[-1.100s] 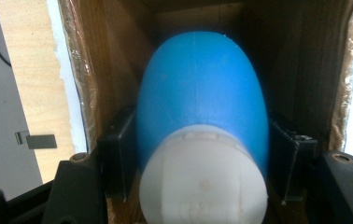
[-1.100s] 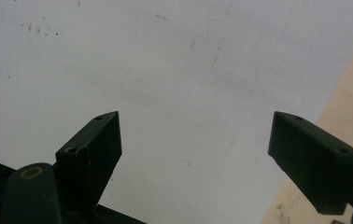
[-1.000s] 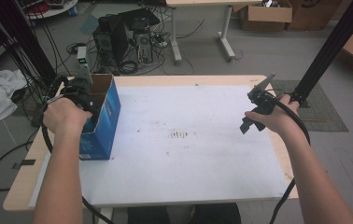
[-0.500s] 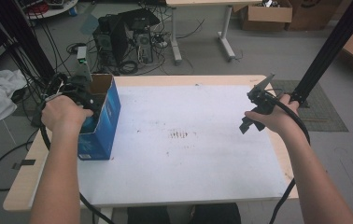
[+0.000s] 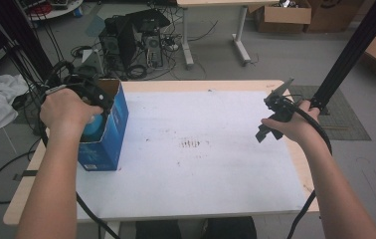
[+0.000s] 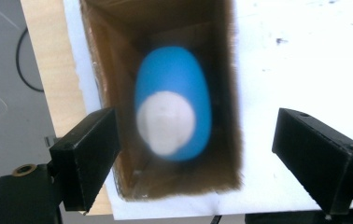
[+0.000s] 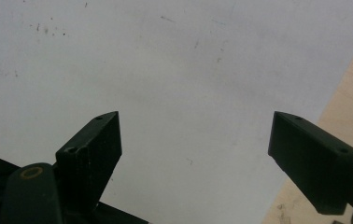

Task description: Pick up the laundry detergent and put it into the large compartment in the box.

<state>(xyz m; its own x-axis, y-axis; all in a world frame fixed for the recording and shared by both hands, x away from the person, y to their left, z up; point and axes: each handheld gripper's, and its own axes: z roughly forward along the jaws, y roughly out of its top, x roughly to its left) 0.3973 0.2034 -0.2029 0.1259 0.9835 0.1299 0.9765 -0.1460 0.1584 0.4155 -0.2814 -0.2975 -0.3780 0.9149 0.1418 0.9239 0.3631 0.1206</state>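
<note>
Blue bottle (image 6: 174,112) with the white cap is down inside the open blue box (image 5: 107,130) at the table's (image 5: 201,174) left edge. My left gripper (image 6: 193,154) hangs right above it, fingers just spread apart, nothing between them. I'd lift straight up, clear of the flaps. Right gripper (image 7: 193,154) hovers open, empty. One bottle, one box, two grippers.

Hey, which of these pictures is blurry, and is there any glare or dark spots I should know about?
Left gripper view: the blue object in the box is smeared, box interior dark. Right gripper view: sharp jaws, evenly lit sheet. High view: soft, no glare on the table.
</note>
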